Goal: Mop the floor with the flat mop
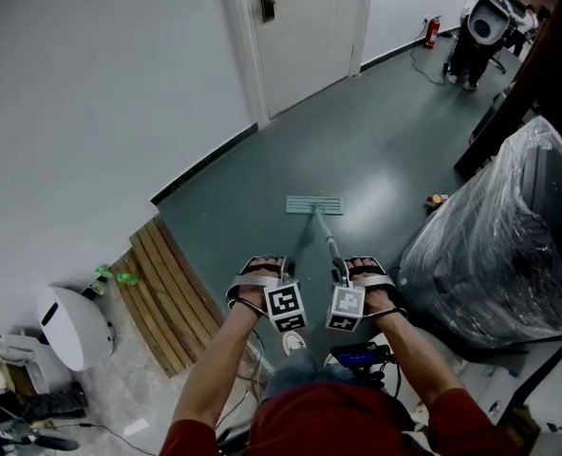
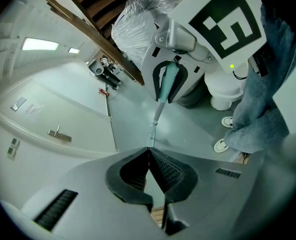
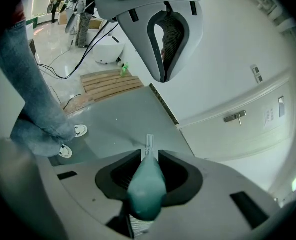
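Your right gripper (image 3: 149, 156) is clamped on the teal top end of the flat mop's handle (image 1: 327, 240). The mop head (image 1: 314, 204) lies flat on the floor (image 1: 376, 150), well ahead of and below that gripper. Your left gripper (image 2: 149, 151) faces the right one from just beside it, with its jaws together on nothing.

That leaves one grip at the very end of a long handle. When you push, the handle may twist or slide in the jaws, and the head could tip onto an edge or skate without wiping. Bringing the left gripper onto the shaft lower down would probably steady it.

Watch your sweep too. The plastic-wrapped stack (image 1: 490, 255) is close on the right gripper's outer side, and the wooden slats (image 1: 162, 288) lie beyond the left gripper. A wide stroke could catch either of them.
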